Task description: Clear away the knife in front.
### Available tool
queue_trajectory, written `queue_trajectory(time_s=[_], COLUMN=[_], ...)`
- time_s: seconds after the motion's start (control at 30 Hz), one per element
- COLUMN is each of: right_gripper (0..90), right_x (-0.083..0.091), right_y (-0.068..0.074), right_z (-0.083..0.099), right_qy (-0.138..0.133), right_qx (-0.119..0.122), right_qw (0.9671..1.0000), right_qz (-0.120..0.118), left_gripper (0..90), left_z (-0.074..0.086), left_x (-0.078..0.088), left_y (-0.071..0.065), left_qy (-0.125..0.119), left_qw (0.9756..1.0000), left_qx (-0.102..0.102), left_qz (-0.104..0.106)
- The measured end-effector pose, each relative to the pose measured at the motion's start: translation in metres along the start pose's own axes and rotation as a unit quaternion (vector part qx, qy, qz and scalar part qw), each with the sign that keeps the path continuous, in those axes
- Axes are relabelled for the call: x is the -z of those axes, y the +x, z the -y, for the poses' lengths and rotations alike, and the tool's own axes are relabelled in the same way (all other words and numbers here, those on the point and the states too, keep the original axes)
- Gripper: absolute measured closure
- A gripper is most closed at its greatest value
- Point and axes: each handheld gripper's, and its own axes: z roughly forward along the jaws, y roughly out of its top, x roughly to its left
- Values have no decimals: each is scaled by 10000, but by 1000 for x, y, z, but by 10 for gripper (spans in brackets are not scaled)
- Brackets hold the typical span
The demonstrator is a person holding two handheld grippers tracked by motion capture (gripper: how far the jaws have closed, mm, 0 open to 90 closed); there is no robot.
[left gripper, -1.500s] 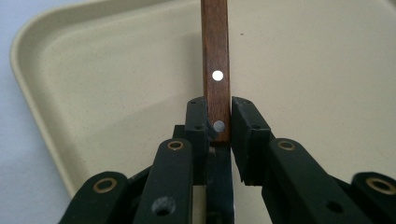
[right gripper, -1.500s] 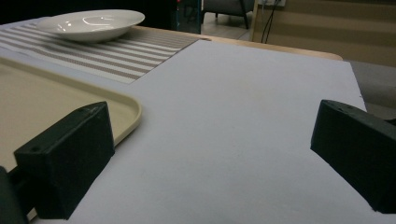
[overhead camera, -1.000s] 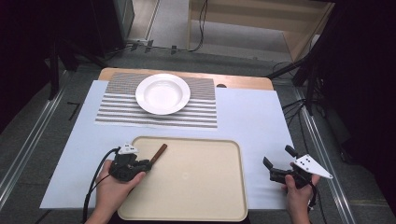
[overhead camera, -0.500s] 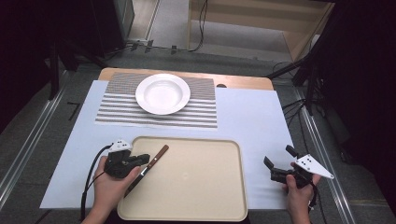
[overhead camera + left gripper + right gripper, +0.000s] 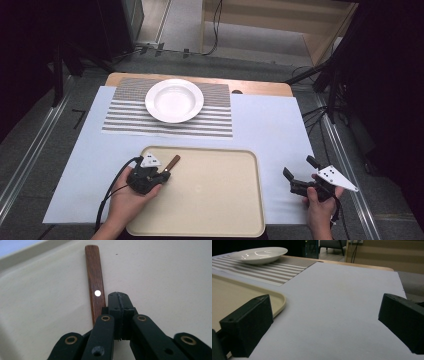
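Observation:
A wooden utensil handle with a pale rivet lies on the beige tray near its far left corner. My left gripper sits low over the tray, jaws shut, tips pressed together with nothing between them. The handle runs along their left side and passes beneath the left jaw, so the rest of the utensil is hidden. My right gripper hovers open over the white cloth just right of the tray, holding nothing.
A white shallow plate rests on a striped placemat at the far side. The white cloth covers the table between the tray and the edges. Cables run on the floor beyond.
My left gripper has shifted right over the tray's left part and now covers the near end of the wooden-handled utensil. The right gripper has stayed put.

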Motion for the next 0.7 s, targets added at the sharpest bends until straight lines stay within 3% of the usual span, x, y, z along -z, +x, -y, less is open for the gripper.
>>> queue_trajectory(time_s=[0.57,0.7], right_gripper=[0,0], right_x=[0,0], right_y=[-1,-1], right_z=[0,0], right_qy=[6,8], right_qx=[-65,-59], right_qw=[10000,10000], right_qz=[63,65], left_gripper=[900,900], left_z=[17,18], left_x=[18,20], left_y=[28,32], left_qy=[-108,-113], left_qw=[9992,9992], left_qx=[391,377], left_qz=[18,45])
